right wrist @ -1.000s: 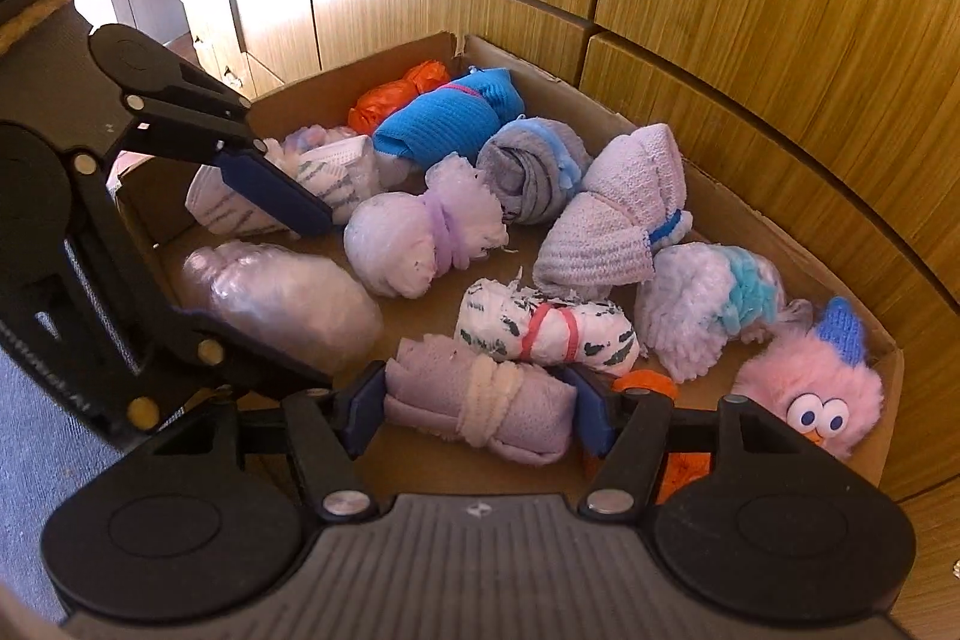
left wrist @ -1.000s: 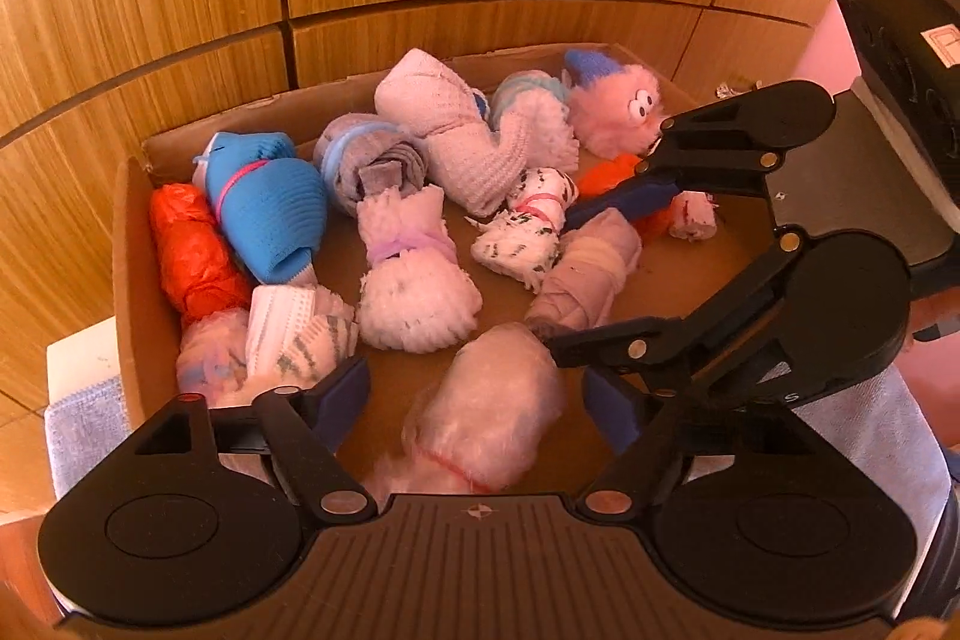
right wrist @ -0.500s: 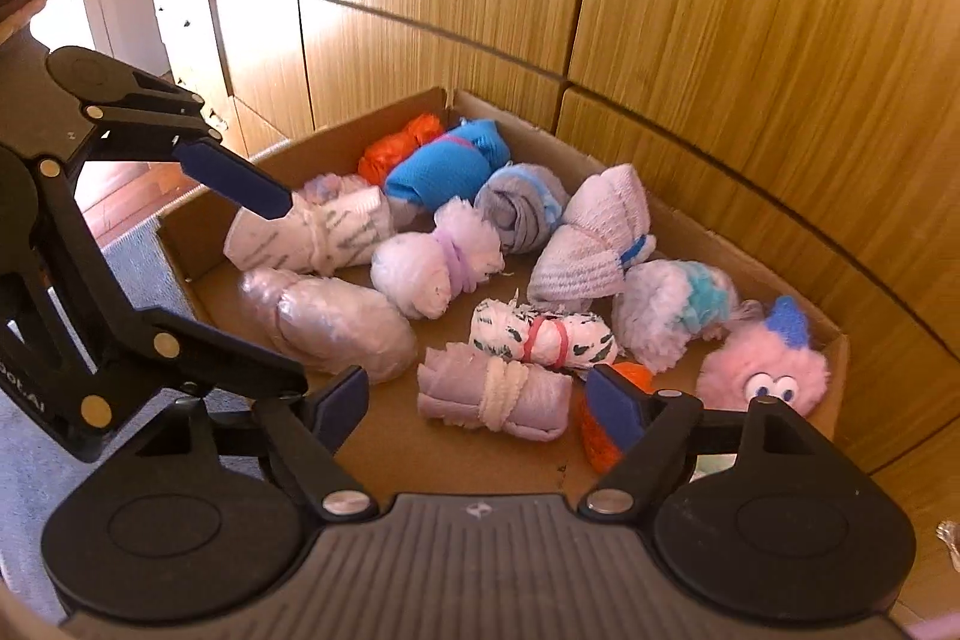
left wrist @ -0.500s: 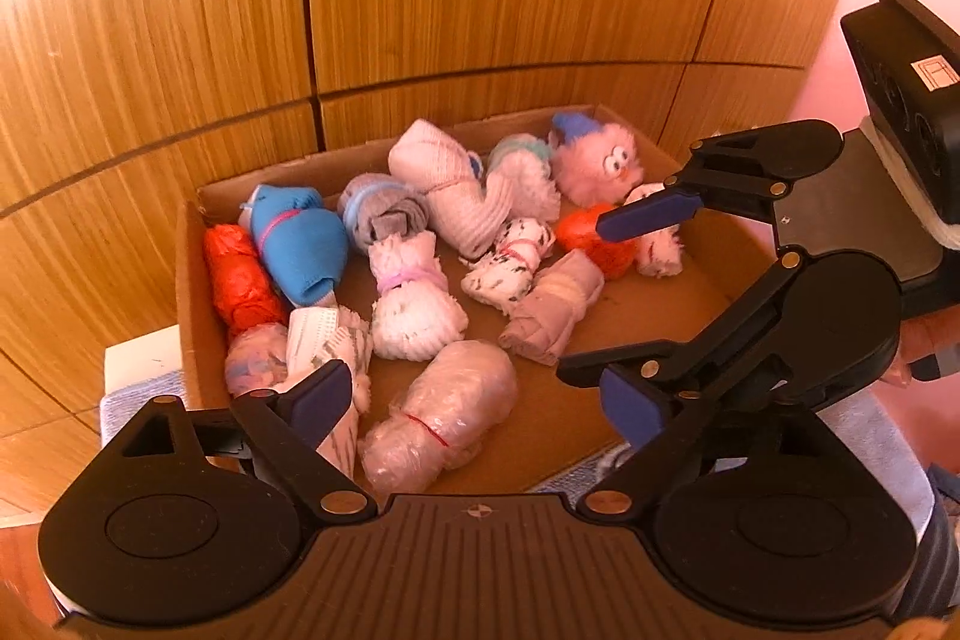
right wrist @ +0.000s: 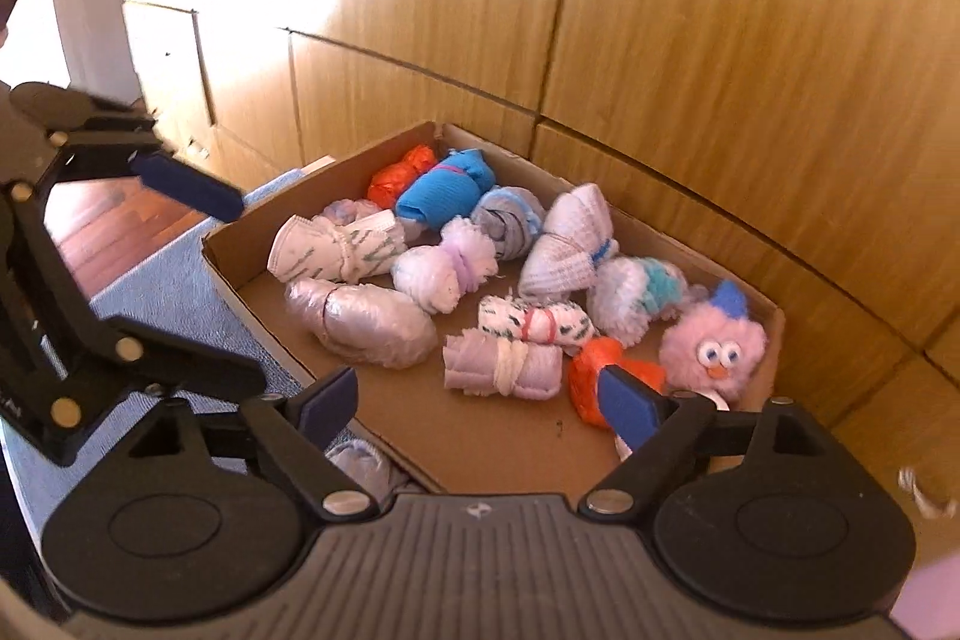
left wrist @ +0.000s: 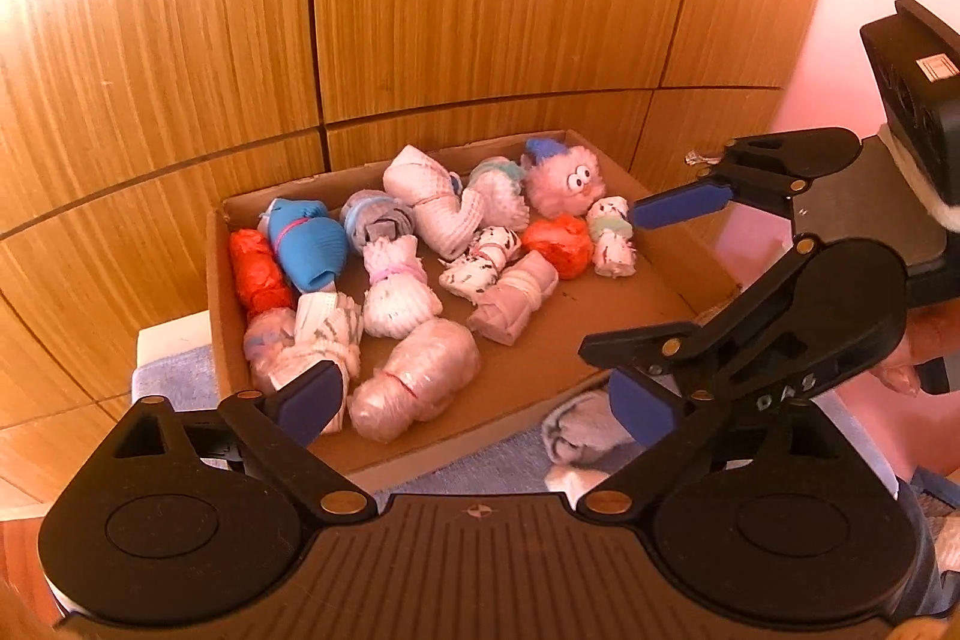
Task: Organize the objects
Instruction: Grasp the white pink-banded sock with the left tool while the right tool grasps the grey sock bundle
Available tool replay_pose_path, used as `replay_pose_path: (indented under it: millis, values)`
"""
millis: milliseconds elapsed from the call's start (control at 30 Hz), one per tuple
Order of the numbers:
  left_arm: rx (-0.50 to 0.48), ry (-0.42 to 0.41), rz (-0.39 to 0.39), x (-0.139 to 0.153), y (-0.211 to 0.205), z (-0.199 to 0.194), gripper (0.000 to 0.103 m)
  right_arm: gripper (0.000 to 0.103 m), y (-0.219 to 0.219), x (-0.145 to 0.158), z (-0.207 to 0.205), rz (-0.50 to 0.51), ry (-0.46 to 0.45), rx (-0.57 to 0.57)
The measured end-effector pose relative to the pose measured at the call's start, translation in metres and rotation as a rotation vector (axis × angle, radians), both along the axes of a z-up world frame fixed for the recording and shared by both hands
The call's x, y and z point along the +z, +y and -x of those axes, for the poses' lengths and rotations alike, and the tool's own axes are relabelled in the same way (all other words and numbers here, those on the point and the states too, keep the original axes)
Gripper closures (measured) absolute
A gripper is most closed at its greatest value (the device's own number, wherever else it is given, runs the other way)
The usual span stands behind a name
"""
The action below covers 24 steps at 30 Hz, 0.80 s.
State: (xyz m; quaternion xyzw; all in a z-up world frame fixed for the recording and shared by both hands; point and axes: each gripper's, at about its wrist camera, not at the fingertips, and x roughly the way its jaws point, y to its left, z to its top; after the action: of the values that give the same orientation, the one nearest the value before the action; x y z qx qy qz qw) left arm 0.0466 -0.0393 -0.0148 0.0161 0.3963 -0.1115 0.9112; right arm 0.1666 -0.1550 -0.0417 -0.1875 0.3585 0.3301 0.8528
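Left gripper (left wrist: pixel 477 400) spread wide, nothing between its blue pads, held above the near edge of a shallow brown cardboard box (left wrist: pixel 217 304) that sits on a blue-grey towel-like cloth (left wrist: pixel 468 466). Right gripper (right wrist: pixel 480 403) likewise wide apart and empty, over the near right corner of the same box (right wrist: pixel 774 334); from the left wrist view it shows to the right of the left gripper, its upper blue pad over the box's right rim. Ahead of the left gripper in the box: a clear-plastic-wrapped pale bundle (left wrist: pixel 414 379) closest, just beyond the left pad; a white sock roll with grey-green marks (left wrist: pixel 327 325) left of it; a lilac rolled sock tied with white cord (left wrist: pixel 513 298) further ahead and right. Beyond those, a white fluffy sock roll with pink band (left wrist: pixel 396 289), a white black-speckled roll with red band (left wrist: pixel 480 265), an orange plastic-wrapped bundle (left wrist: pixel 558 241), a small white and green roll (left wrist: pixel 612 235). Far row: another orange bundle (left wrist: pixel 258 268) at the left wall, a bright blue sock roll (left wrist: pixel 306 244), a grey-blue rolled sock (left wrist: pixel 375 220), a large white ribbed sock bundle (left wrist: pixel 429 202), a white and teal fluffy roll (left wrist: pixel 495 187), a pink fuzzy toy with googly eyes and blue cap (left wrist: pixel 564 181) at the far right. Outside the box, below the left gripper's right pad, a loose white-grey sock (left wrist: pixel 576 436) lies on the cloth. Wooden panel wall (left wrist: pixel 480 10) behind the box.
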Motion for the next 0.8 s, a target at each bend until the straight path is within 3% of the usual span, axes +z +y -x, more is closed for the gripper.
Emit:
replay_pose_path:
  millis: [133, 267, 467, 633, 733, 800]
  values:
    - [0.029, -0.031, 0.000, -0.006, -0.003, 0.019, 0.004, 0.011, -0.013, 0.001, 0.020, -0.022, -0.019, -0.080]
    - [0.019, -0.093, 0.009, -0.022, -0.018, 0.048, 0.003, 0.007, -0.037, -0.004, 0.042, -0.111, -0.024, -0.193]
    - [0.011, -0.157, -0.048, -0.059, -0.052, 0.067, 0.003, 0.006, -0.069, -0.015, 0.066, -0.237, -0.030, -0.358]
    - [0.054, -0.131, -0.027, -0.082, -0.061, 0.058, 0.006, 0.005, -0.083, -0.028, 0.081, -0.274, -0.036, -0.403]
    - [0.071, -0.105, -0.006, -0.091, -0.062, 0.048, 0.013, 0.005, -0.085, -0.036, 0.082, -0.272, -0.027, -0.411]
    - [0.072, -0.089, 0.006, -0.095, -0.063, 0.043, 0.026, 0.005, -0.084, -0.040, 0.080, -0.269, -0.022, -0.416]
